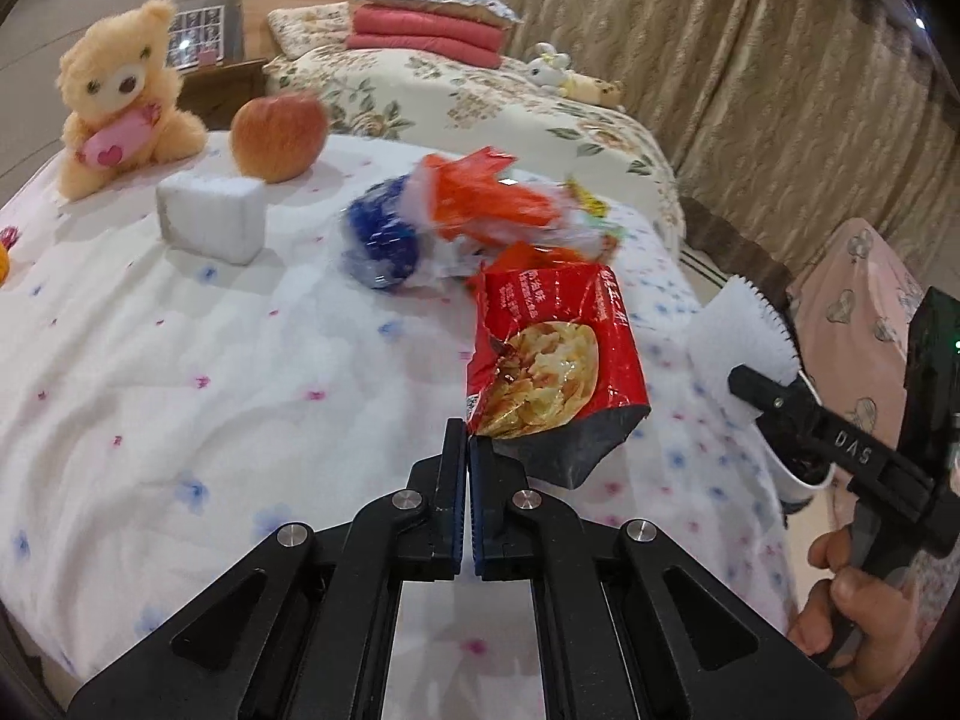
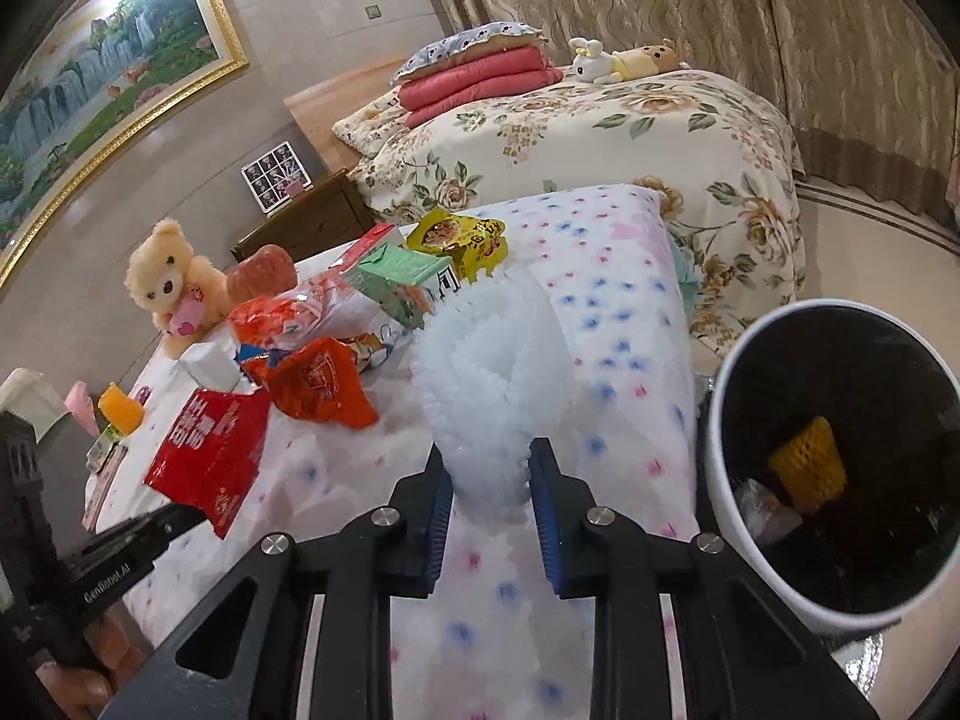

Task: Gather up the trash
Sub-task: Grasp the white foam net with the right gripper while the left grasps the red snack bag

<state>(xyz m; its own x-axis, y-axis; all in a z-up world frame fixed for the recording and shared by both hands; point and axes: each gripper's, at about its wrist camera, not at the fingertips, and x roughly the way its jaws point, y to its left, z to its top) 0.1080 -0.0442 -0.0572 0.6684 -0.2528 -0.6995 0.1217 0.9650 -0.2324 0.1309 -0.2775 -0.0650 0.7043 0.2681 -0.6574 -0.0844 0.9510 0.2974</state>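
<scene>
My left gripper (image 1: 467, 441) is shut on the bottom corner of a red snack bag (image 1: 555, 354) and holds it above the table; the bag also shows in the right wrist view (image 2: 207, 456). My right gripper (image 2: 491, 474) is shut on a white foam net (image 2: 495, 384), also seen in the left wrist view (image 1: 741, 339). A white trash bin (image 2: 729, 468) with a black liner stands right of the table, with a yellow foam net (image 2: 807, 462) inside. More wrappers (image 1: 474, 210) lie in a pile on the table.
The table has a white flowered cloth (image 1: 180, 372). On it are a teddy bear (image 1: 123, 96), an apple (image 1: 279, 135), a white foam block (image 1: 210, 216), a green carton (image 2: 399, 282) and a yellow wrapper (image 2: 462, 240). A bed (image 2: 600, 132) stands behind.
</scene>
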